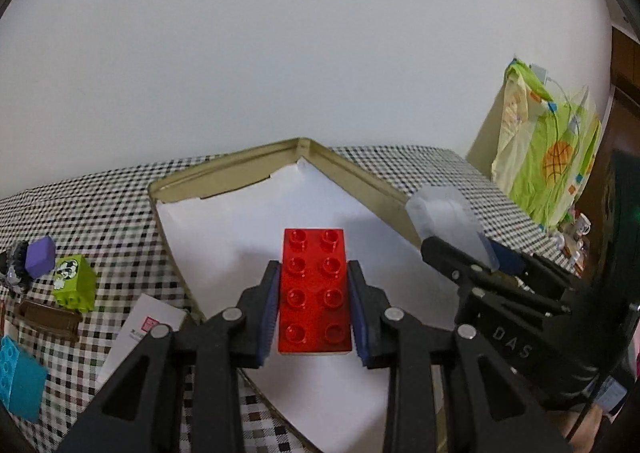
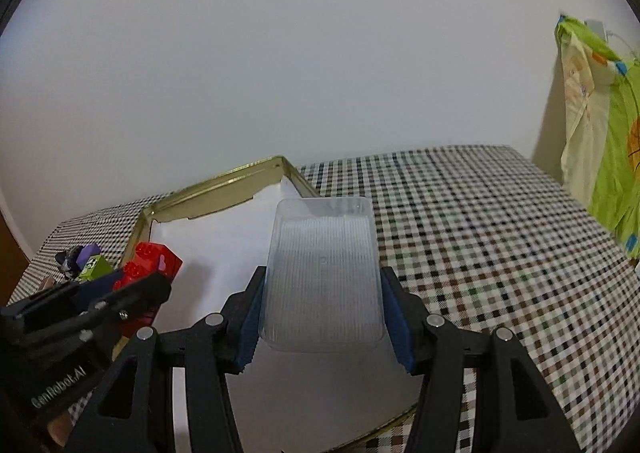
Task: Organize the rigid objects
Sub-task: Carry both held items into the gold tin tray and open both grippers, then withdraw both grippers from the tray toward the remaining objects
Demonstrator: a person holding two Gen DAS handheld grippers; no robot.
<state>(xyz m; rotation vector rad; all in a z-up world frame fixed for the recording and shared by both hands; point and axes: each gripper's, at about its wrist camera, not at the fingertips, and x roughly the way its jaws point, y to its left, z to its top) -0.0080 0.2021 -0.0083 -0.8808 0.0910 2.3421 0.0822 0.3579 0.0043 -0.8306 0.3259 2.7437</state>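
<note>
The left gripper (image 1: 314,305) squeezes a red brick (image 1: 315,289) between its blue pads and holds it over the white inside of a flat gold box (image 1: 224,173). The right gripper (image 2: 322,317) squeezes a clear plastic tray (image 2: 323,273) above the box's right edge. The box sits on a checked cloth (image 2: 480,233). A green block (image 1: 75,281), a purple block (image 1: 40,256) and a blue brick (image 1: 20,377) lie on the cloth, left of the box.

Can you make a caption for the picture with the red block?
Left gripper holds a red block over the paper-lined tray.
</note>
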